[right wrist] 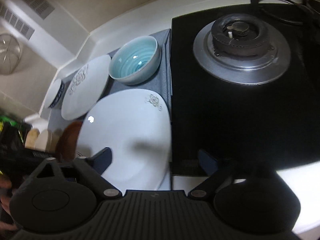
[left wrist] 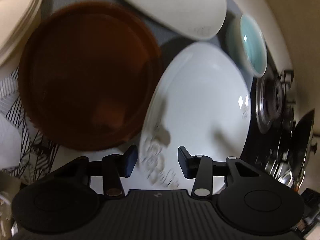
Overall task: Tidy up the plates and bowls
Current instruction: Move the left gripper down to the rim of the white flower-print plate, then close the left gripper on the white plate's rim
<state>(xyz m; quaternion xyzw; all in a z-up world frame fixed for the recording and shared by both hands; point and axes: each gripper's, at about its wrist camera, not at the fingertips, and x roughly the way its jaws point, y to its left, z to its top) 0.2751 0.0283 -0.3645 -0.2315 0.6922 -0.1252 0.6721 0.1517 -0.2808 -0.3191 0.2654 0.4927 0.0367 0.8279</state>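
Plates and bowls crowd a grey mat (right wrist: 160,80) on my tabletop (right wrist: 128,18), just beside a black gas hob (right wrist: 230,110).

Through my left wrist camera, the left tool (left wrist: 158,161) hangs over the near rim of a large white plate (left wrist: 200,100), its jaws partly apart with the patterned rim showing between them; the blur keeps me from telling whether the pads touch it. A brown plate (left wrist: 86,76) sits at ten o'clock from that tool, its edge right against the white plate. A cream plate (left wrist: 170,6) lies at twelve, a stack of cream dishes (left wrist: 18,20) at the far ten o'clock corner, and a striped cloth (left wrist: 12,100) at nine.

My right wrist camera gives what the left one cannot: the burner (right wrist: 240,40) at one o'clock, a teal bowl (right wrist: 136,60) upright at eleven, and a smaller white plate (right wrist: 86,88) with a blue-edged dish (right wrist: 55,94) beyond it. The right tool (right wrist: 155,160) stands wide, straddling the white plate's right edge and the hob's left edge, gripping nothing.

Room is tight: dishes nearly touch, and only narrow strips of mat show between them.
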